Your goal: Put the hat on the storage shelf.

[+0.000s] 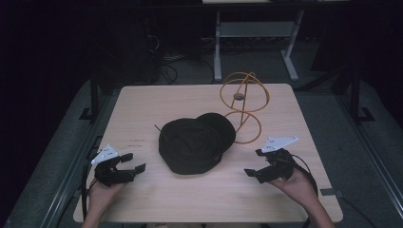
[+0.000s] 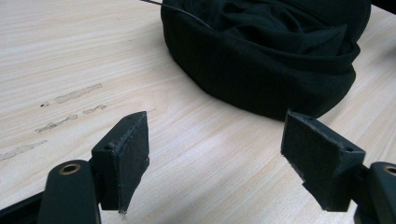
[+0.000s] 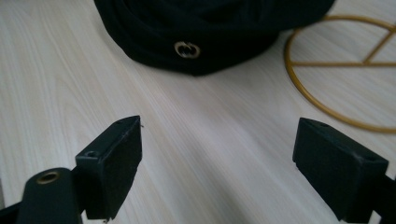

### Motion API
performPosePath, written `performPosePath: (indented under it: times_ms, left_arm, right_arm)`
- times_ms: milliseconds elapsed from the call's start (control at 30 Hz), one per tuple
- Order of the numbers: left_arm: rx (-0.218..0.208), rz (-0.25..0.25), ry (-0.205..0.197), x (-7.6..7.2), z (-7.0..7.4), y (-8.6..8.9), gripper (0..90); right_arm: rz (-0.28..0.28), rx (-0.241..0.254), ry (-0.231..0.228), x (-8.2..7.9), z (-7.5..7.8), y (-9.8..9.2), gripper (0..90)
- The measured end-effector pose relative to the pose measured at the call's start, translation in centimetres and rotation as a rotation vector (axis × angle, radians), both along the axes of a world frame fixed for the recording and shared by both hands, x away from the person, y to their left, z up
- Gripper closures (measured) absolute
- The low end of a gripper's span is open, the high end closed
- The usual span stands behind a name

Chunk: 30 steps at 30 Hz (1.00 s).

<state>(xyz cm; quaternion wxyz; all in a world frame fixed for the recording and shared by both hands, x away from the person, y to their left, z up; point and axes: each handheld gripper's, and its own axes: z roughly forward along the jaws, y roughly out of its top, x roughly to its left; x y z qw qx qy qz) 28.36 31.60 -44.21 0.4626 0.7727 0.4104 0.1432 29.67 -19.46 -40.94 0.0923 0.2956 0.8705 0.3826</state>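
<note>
Black hat on table | left gripper apart | right gripper apart

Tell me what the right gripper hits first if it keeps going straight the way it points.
Most likely the black hat. The right gripper has its jaws open over bare table, and the hat's near edge with its small metal emblem lies ahead. The gold wire stand sits off to one side.

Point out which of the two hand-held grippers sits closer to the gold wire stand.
The right hand-held gripper: it hovers just below the gold wire stand, whose base ring lies beside its jaws, while the left hand-held gripper sits across the black hat.
</note>
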Motion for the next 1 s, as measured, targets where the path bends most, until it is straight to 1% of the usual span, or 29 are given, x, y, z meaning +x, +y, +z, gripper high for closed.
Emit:
performPosePath:
  times_ms: [33, 67, 100, 167, 200, 233, 333, 367, 500, 567, 600, 667, 700, 767, 833, 867, 900, 967, 1000]
  left_arm:
    - [0.000, -0.001, -0.002, 0.0, 0.0, 0.0, 23.2]
    - [-0.001, -0.002, -0.003, 0.0, 0.0, 0.0, 23.2]
    - [0.000, -0.003, -0.002, 0.1, 0.0, 0.1, 23.2]
    - [-0.005, 0.000, 0.001, 0.1, 0.1, 0.1, 23.2]
    - [-0.008, 0.002, 0.000, 0.0, 0.1, 0.0, 23.2]
    - [-0.008, 0.002, 0.000, 0.0, 0.1, 0.0, 23.2]
    - [-0.001, 0.000, 0.001, 0.0, 0.2, 0.0, 23.2]
    - [-0.004, 0.000, -0.003, 0.1, 0.2, 0.0, 23.2]
    - [-0.010, 0.001, -0.007, 0.0, 0.3, 0.1, 23.2]
    - [-0.009, 0.001, -0.005, 0.0, 0.3, 0.1, 23.2]
    - [-0.018, 0.006, -0.005, 0.0, 0.3, 0.0, 23.2]
    - [-0.017, 0.004, -0.006, 0.0, 0.3, 0.0, 23.2]
    - [-0.016, 0.004, -0.007, 0.0, 0.3, 0.1, 23.2]
    - [-0.021, 0.007, -0.008, 0.0, 0.3, 0.0, 23.2]
    - [-0.022, 0.009, -0.007, 0.0, 0.3, 0.0, 23.2]
    - [-0.022, 0.009, -0.007, 0.0, 0.3, 0.0, 23.2]
    - [-0.017, 0.008, -0.006, 0.0, 0.3, 0.1, 23.2]
    - [-0.021, 0.008, -0.008, 0.0, 0.3, 0.0, 23.2]
    - [-0.020, 0.007, -0.008, 0.0, 0.3, 0.0, 23.2]
  right_arm:
    - [0.002, -0.006, 0.004, 0.1, 0.1, 0.3, 14.9]
    - [0.014, -0.010, 0.016, 0.4, 0.4, 1.0, 14.6]
    - [0.014, -0.010, 0.016, 0.4, 0.4, 1.0, 14.6]
    - [0.030, -0.015, 0.009, 0.5, 0.6, 1.7, 14.6]
    - [0.049, -0.021, 0.008, 0.6, 0.9, 2.3, 14.6]
    - [0.049, -0.021, 0.008, 0.6, 0.9, 2.3, 14.6]
    - [0.071, -0.024, 0.005, 0.8, 1.3, 3.3, 14.6]
    - [0.085, -0.032, -0.004, 0.9, 1.8, 3.9, 14.6]
    - [0.116, -0.033, -0.021, 1.2, 2.4, 5.2, 14.7]
    - [0.137, -0.046, -0.034, 1.4, 2.8, 5.9, 14.9]
    - [0.142, -0.047, -0.037, 1.5, 2.9, 6.2, 14.9]
    - [0.155, -0.054, -0.035, 1.8, 3.2, 6.8, 15.0]
    - [0.155, -0.054, -0.035, 1.8, 3.2, 6.8, 15.0]
    - [0.173, -0.056, -0.041, 2.0, 3.3, 7.5, 15.9]
    - [0.191, -0.070, -0.031, 2.3, 3.2, 8.5, 17.6]
    - [0.191, -0.070, -0.031, 2.3, 3.2, 8.5, 17.6]
    - [0.207, -0.072, -0.024, 2.5, 3.1, 9.0, 19.1]
    - [0.209, -0.075, -0.019, 2.5, 3.1, 9.2, 19.6]
    - [0.219, -0.079, -0.018, 2.7, 3.0, 9.5, 20.5]
